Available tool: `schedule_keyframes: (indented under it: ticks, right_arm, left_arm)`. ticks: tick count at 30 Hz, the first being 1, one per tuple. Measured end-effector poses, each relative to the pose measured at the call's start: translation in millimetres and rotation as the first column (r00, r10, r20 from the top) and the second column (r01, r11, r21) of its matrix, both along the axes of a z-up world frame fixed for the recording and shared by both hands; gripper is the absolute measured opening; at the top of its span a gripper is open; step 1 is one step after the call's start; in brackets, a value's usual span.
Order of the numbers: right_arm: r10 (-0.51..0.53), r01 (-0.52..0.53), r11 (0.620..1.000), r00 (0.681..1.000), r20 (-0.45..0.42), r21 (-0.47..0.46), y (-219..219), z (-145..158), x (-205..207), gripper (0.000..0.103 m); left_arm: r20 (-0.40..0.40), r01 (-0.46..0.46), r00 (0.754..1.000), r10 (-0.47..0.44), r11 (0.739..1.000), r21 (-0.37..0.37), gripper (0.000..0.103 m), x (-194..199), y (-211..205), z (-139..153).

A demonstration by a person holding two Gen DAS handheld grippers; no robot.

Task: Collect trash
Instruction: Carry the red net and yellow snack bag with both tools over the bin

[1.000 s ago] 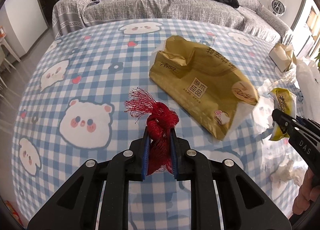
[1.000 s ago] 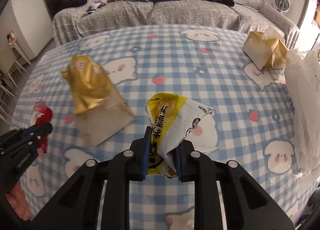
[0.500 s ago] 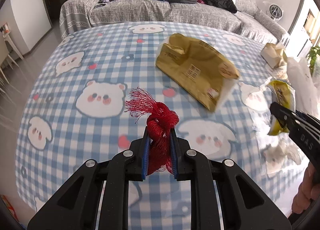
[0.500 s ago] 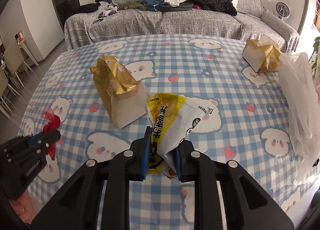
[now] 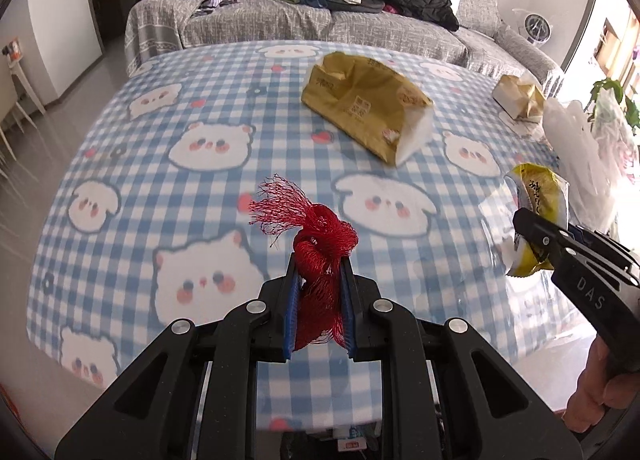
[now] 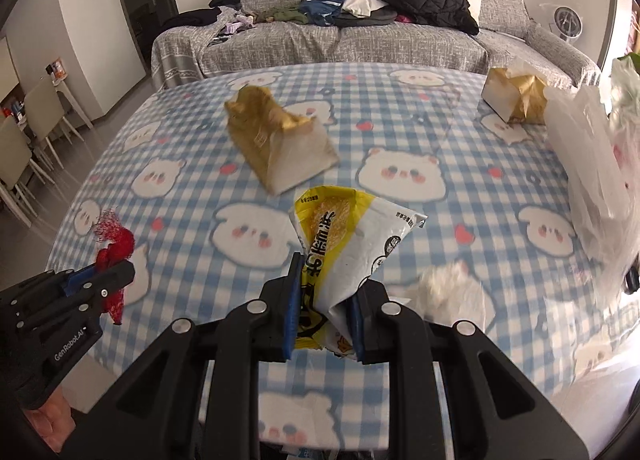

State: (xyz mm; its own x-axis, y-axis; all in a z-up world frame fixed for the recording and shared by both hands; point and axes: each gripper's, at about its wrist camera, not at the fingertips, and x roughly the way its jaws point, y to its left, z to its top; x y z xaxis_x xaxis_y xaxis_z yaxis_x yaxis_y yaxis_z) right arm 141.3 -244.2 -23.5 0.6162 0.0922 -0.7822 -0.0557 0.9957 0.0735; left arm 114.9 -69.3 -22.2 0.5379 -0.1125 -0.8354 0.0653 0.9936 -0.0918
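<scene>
A red net (image 5: 316, 256) is gripped by the left claw (image 5: 319, 292), a yellow wrapper (image 6: 340, 244) (crumpled) by the right claw (image 6: 326, 300), above the counter (image 6: 400, 120).

A home living room: beyond the jaws, a grey sofa (image 6: 360, 40) heaped with clothes (image 6: 400, 0) (dining chairs (image 6: 24, 140) far left).

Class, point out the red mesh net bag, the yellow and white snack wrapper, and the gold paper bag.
red mesh net bag (image 5: 320, 238), left wrist view, knotted middle.
yellow and white snack wrapper (image 6: 340, 236), right wrist view, printed front.
gold paper bag (image 5: 360, 104), left wrist view, flat side.
</scene>
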Motion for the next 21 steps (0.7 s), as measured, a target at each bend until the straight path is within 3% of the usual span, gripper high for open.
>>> schedule_keyframes:
  ticks: [9, 21]
  right_arm:
    - [0.063, -0.065, 0.998, 0.996, 0.067, 0.020, 18, -6, -67, 0.020]
    - [0.067, -0.067, 0.998, 0.998, 0.002, 0.018, 32, -50, -121, 0.020]
  left_arm:
    - [0.010, 0.004, 1.000, -0.004, 1.000, -0.028, 0.017, -53, -1, -11]
    - [-0.005, 0.009, 1.000, -0.009, 1.000, -0.030, 0.017, -118, -8, -39]
